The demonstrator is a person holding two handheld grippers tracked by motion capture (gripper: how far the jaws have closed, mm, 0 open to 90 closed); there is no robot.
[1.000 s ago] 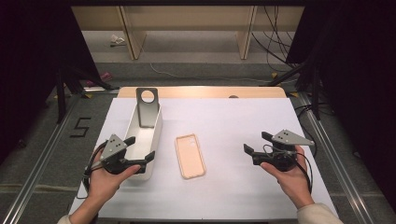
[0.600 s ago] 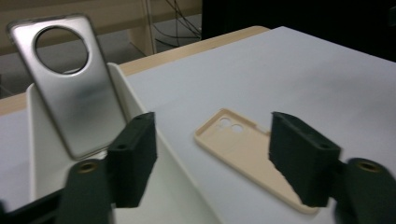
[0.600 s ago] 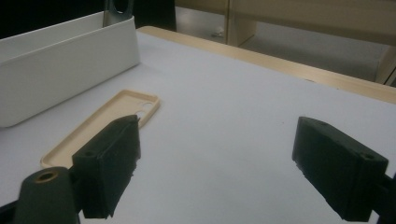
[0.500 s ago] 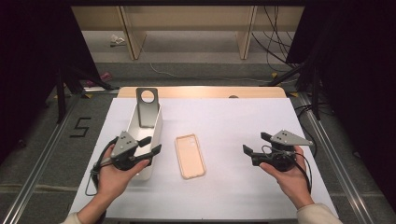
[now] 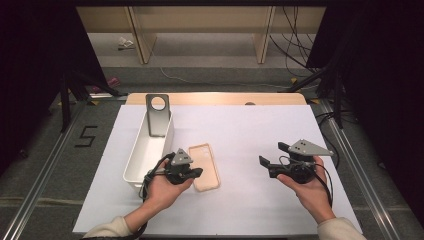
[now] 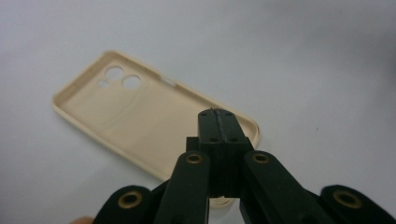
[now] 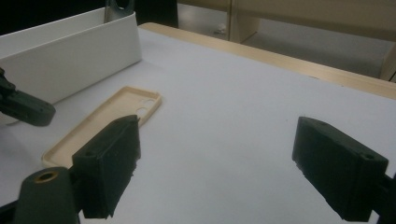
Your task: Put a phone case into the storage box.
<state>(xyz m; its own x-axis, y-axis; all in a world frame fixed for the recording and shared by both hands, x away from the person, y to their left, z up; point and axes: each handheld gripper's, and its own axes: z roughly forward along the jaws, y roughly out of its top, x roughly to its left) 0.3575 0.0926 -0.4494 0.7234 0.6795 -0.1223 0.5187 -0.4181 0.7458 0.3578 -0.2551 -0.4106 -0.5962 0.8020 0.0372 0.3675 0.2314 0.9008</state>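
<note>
A beige phone case (image 5: 206, 162) lies inside-up on the white table, camera cut-outs at its far end. My left gripper (image 5: 198, 173) hovers at the case's near left edge. Its jaws have just been closing and now stand shut, with nothing between them. In the left gripper view the shut tips (image 6: 219, 115) sit over the near end of the case (image 6: 126, 109). My right gripper (image 5: 273, 154) is held to the right, well apart from the case, open and empty. In its own view, the right gripper (image 7: 219, 158) frames bare table, with the case (image 7: 109, 119) off to the left.
A long white bin (image 5: 136, 159) stands left of the case, with a grey plate (image 5: 158, 114) with a round hole leaning at its far end. The bin (image 7: 70, 51) also shows in the right gripper view. Wooden table edge (image 5: 215, 98) at the back.
My left hand has moved right from beside the bin to the case's near edge, and its jaws have gone from open to shut. The right hand has stayed put.
</note>
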